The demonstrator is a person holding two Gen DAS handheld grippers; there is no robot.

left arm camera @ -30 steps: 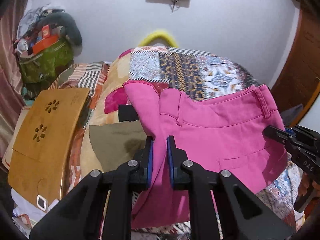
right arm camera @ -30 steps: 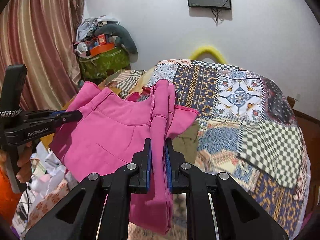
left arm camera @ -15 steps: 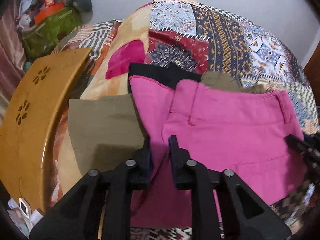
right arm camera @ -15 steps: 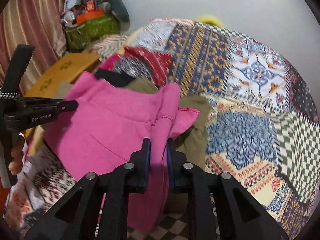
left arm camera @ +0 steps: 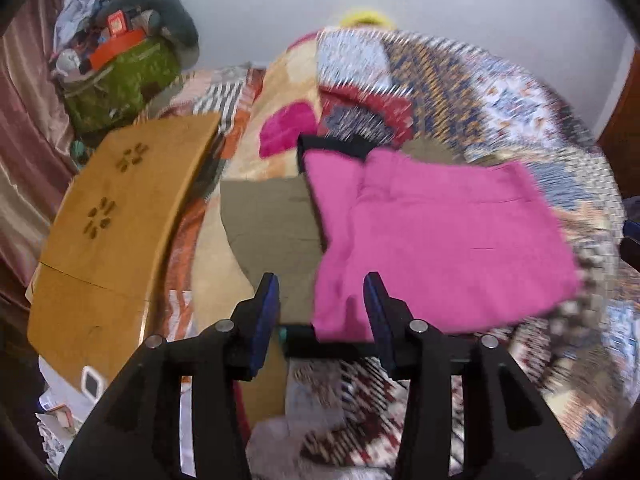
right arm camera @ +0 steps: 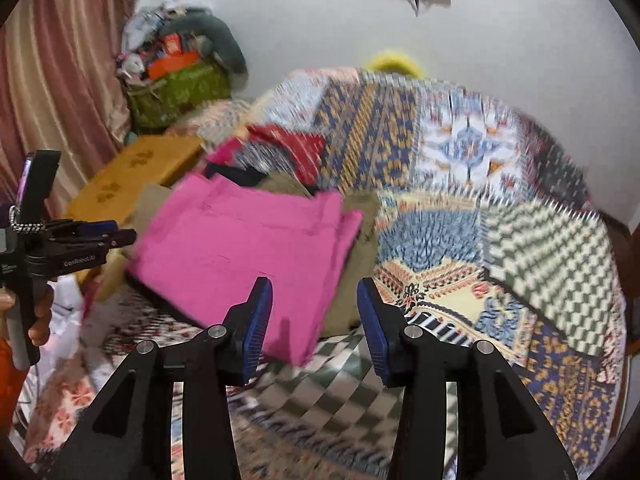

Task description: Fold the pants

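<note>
Support: bed (right arm camera: 460, 240), covered by a patchwork quilt (left arm camera: 460, 92).
On quilt: olive cloth (left arm camera: 268, 220); black cloth (left arm camera: 332, 146).
On olive cloth: pink pants (left arm camera: 440, 236), folded.

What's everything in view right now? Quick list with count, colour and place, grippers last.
pink pants: one, magenta, folded flat on the bed, atop other clothes
olive garment: one, olive, under the pants, sticking out left
black garment: one, black, peeking out behind the pants
patchwork bedspread: one, multicolour, covers the bed
wooden lap table: one, tan, left of the bed
green bag: one, green, cluttered on top, by the curtain
curtain: one, pink-beige, far left
left gripper: open, off the pants
right gripper: open, off the pants
</note>
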